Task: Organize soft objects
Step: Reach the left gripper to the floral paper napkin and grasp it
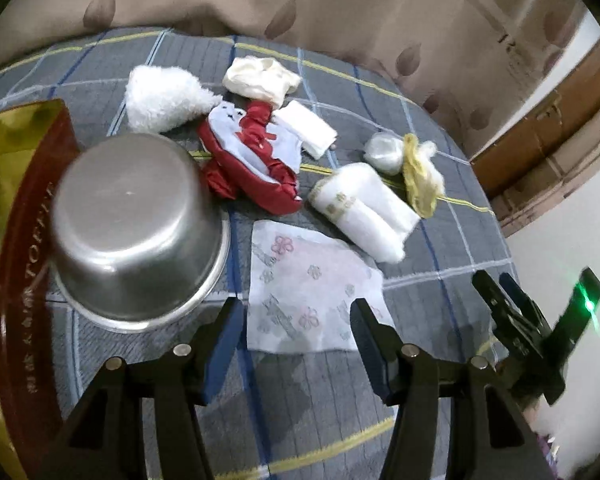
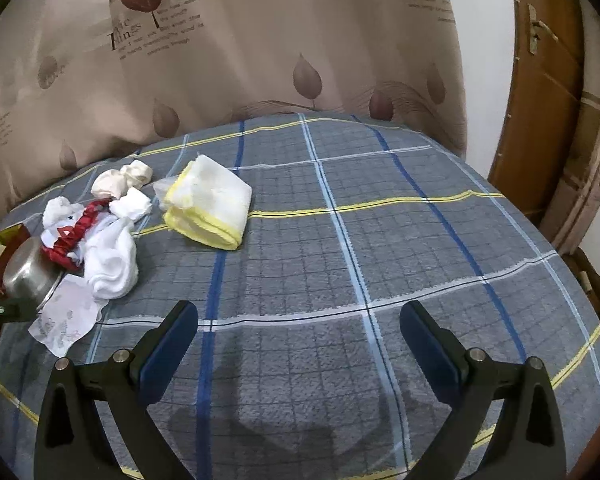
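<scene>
Left wrist view: your left gripper (image 1: 298,312) hangs with fingers spread and empty over the floral cloth (image 1: 312,292), flat on the bed (image 1: 440,280) right of the steel bowl (image 1: 140,228). Step in hand: approach. Next, lower and pinch its near edge. Right gripper (image 2: 300,336) is spread, empty.

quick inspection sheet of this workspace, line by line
surface: grey plaid blanket, bare on its right half.
job's things: flat flowered cloth; rolled white towel; red and white cloth; fluffy white piece; cream bundle; yellow-edged folded cloth.
clutter: upturned steel bowl beside a red and gold box.
grippers: left gripper open over the flowered cloth; right gripper open above bare blanket, holding nothing.
cables: nothing seen.
surroundings: leaf-print curtain behind; wooden door at right.
</scene>
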`<state>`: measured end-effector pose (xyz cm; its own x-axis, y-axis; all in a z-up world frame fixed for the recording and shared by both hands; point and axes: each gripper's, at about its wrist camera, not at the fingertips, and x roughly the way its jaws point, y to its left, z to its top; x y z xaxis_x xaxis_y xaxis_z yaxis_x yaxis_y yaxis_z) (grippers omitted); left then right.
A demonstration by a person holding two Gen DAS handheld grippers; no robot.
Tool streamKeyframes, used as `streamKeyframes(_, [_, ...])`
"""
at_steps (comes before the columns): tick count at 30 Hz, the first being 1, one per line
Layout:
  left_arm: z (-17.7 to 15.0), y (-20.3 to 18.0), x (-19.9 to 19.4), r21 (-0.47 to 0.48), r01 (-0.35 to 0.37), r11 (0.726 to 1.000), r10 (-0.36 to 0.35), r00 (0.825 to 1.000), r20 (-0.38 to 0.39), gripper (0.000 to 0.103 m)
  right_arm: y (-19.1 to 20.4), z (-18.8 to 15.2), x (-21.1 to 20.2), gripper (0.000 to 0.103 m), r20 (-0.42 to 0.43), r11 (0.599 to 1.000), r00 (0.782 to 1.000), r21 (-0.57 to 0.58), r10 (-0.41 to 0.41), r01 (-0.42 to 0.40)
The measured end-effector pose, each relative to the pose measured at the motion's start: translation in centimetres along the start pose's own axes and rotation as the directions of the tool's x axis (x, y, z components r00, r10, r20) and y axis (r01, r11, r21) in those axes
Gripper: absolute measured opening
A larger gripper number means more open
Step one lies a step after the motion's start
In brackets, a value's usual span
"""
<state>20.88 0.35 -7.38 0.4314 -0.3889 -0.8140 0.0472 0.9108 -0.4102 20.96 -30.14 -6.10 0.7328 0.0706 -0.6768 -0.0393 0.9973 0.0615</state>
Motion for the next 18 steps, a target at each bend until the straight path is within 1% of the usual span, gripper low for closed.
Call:
streamKeyframes(4, [0.7,-0.2,1.3,-0.013,0.010,1.000,-0.011,1.000,-0.026,0.057,-0.3,0.0,0.1,0.101,-0.004,1.000,1.000,0.020,0.019,-0.019])
streamKeyframes(8, [1.1,-1.0,2.6,0.019,-0.018,1.000,0.019,0.999,-0.042,0.057,-0.4,0.0,0.3,0.101,-0.013,0.999,0.999,0.028,0.032,-0.031])
streamKeyframes(13, [1.4,-1.7,3.3,0.045,-0.034,0.998,0.036,0.999,-0.033,0.056,-0.5,0.0,0.3,0.101,-0.013,0.999,0.999,0.029,0.039,-0.039])
streamKeyframes(14, [1.4,-1.8,3.4,0.049,-0.040,0.998,0.042,0.999,-0.031,0.053,-0.5,0.0,0.4,0.101,-0.014,0.999,0.999,0.029,0.040,-0.039])
streamKeyframes(15, [1.4,-1.9,3.4,0.055,-0.042,0.998,0.044,0.999,-0.026,0.042,-0.5,0.0,0.4,0.101,-0.015,0.999,0.999,0.030,0.041,-0.040])
streamKeyframes(16, [1.4,-2.0,3.5,0.062,-0.046,0.997,0.047,0.999,-0.019,0.006,-0.6,0.0,0.4,0.101,-0.017,0.999,0.999,0.032,0.041,-0.040])
streamKeyframes(17, [1.3,-2.1,3.6,0.071,-0.046,0.996,0.047,0.999,-0.020,0.007,-0.6,0.0,0.4,0.101,-0.016,0.999,0.999,0.032,0.041,-0.040])
streamKeyframes(18, [1.2,-2.1,3.9,0.073,-0.044,0.996,0.047,0.998,-0.040,0.007,-0.6,0.0,0.5,0.101,-0.018,0.999,0.999,0.034,0.042,-0.041])
